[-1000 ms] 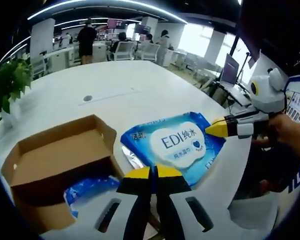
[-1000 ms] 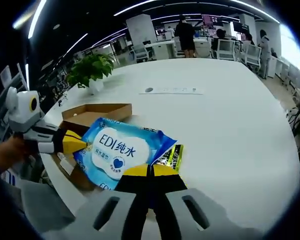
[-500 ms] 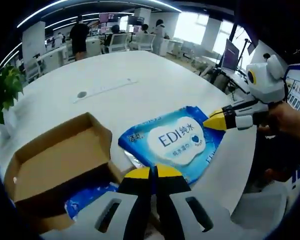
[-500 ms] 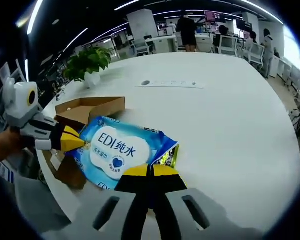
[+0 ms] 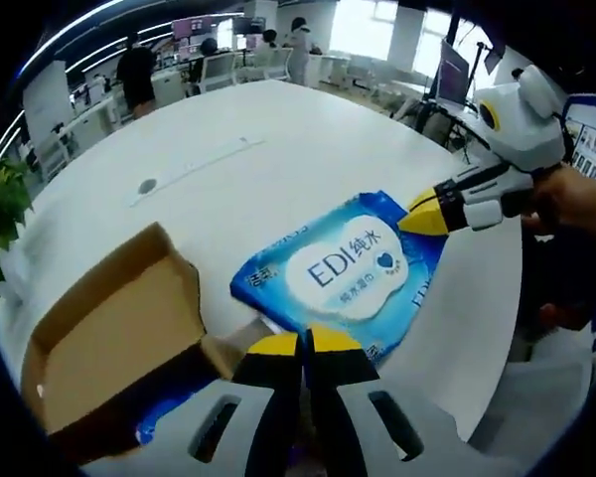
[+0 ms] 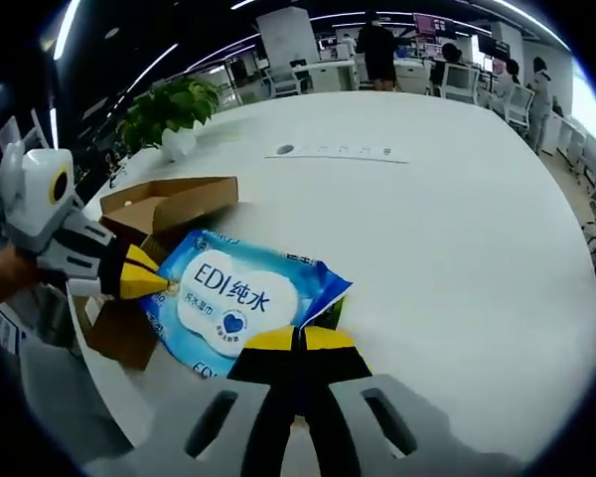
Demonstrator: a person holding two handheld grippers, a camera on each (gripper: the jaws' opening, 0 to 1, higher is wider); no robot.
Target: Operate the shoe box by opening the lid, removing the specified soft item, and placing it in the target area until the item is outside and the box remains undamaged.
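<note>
Both the left gripper (image 5: 301, 346) and right gripper (image 6: 297, 343), jaws closed, pinch opposite edges of the blue soft wipes pack (image 5: 345, 273) right of the open brown cardboard shoe box (image 5: 109, 348).

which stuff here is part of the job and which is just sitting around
Job: open shoe box, blue wipes pack, left gripper, right gripper.
Lying about: potted plant, white table, office chairs.

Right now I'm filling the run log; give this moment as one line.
stage: wipes pack out of box | left gripper: shut on pack edge | right gripper: shut on opposite edge | shoe box: open, intact | pack over table
</note>
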